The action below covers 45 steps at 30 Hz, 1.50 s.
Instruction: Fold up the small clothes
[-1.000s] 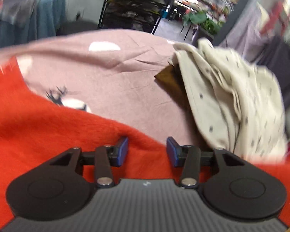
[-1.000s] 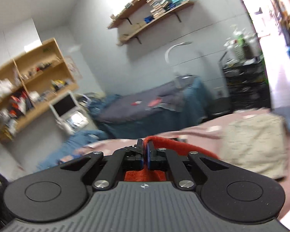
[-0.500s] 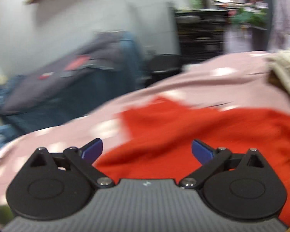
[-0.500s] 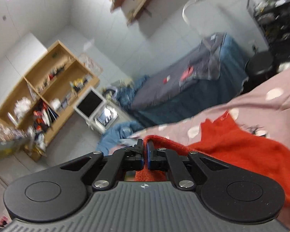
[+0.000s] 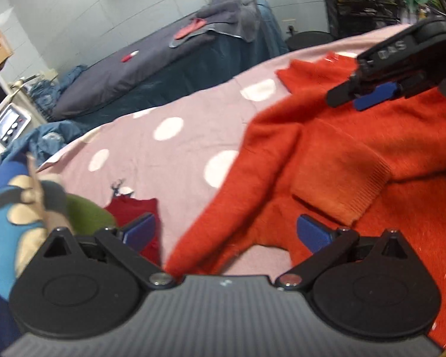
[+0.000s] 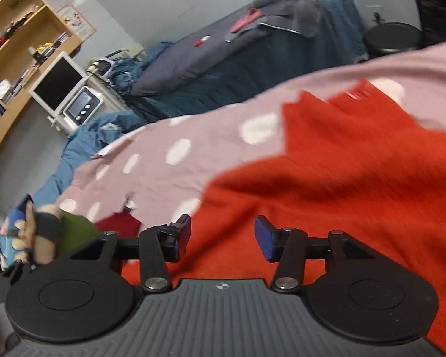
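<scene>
Both tongs hang over the pink spotted sheet [image 5: 175, 148], and the orange-red sweater [image 5: 356, 154] lies spread across its right half. One sleeve is folded in over the body, its ribbed cuff [image 5: 351, 190] sitting on top of the knit, just beyond the left gripper [image 5: 227, 233]. That gripper's blue pads stand wide apart with nothing between them; the near edge of the sweater and a strip of bare sheet show in the gap. Its left pad [image 5: 139, 232] sits over a small dark red garment [image 5: 139, 217] just left of the sweater.

Far right in the left wrist view, the right gripper [image 5: 377, 95] hovers over the sweater's upper body, seen side-on. From its own camera, the right gripper [image 6: 223, 238] is open as well, a moderate gap, empty, with orange knit filling the space below the pads; whether they touch the fabric I cannot tell.

At the near left edge, a green lump [image 6: 74, 232] and a blue patterned cloth [image 5: 6, 223] crowd the corner, blurred. Beyond the sheet, a bed with a grey cover [image 6: 223, 50], a white monitor [image 6: 59, 83] and wooden shelves [image 6: 23, 38] against the wall
</scene>
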{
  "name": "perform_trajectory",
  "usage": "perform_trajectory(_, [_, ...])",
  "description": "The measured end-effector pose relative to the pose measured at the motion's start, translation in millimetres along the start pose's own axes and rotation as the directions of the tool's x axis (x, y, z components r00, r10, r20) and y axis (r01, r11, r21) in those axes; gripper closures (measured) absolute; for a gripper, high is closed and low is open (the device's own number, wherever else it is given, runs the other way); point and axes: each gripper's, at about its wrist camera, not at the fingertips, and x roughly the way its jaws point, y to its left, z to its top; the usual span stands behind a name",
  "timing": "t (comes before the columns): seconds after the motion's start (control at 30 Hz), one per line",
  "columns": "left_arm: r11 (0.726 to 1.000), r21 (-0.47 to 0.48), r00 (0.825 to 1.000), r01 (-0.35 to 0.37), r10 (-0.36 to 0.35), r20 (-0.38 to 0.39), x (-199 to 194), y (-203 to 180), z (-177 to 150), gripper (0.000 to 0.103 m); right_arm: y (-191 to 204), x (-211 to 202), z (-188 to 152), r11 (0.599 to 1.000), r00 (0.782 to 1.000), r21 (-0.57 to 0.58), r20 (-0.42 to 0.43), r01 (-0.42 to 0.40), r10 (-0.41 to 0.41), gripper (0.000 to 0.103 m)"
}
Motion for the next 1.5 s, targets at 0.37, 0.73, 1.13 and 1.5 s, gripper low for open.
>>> perform_trajectory(0.37, [0.983,0.109,0.983,0.144,-0.155,0.094,7.0,-82.3,-2.5,0.001,-64.5,-151.9,-31.2,0.960,0.957,-0.138,0.198,0.242,-0.213,0.003])
perform_trajectory(0.73, [0.967,0.250,0.997,0.055,-0.066,0.036,51.1,-155.7,6.2,0.068,-88.6,-192.1,-85.5,0.974,0.950,0.019,0.219,0.225,-0.223,0.003])
perform_trajectory(1.13, [0.964,-0.250,0.995,-0.090,0.076,-0.063,73.6,6.9,41.5,0.054,-98.0,-204.0,-112.9,0.944,0.902,0.060,0.280,0.326,-0.329,0.010])
perform_trajectory(1.5, [0.971,-0.160,0.984,0.177,-0.171,0.048,9.7,-43.6,20.7,0.010,-116.9,-190.7,-100.7,0.883,0.835,-0.018,0.334,0.469,-0.436,0.025])
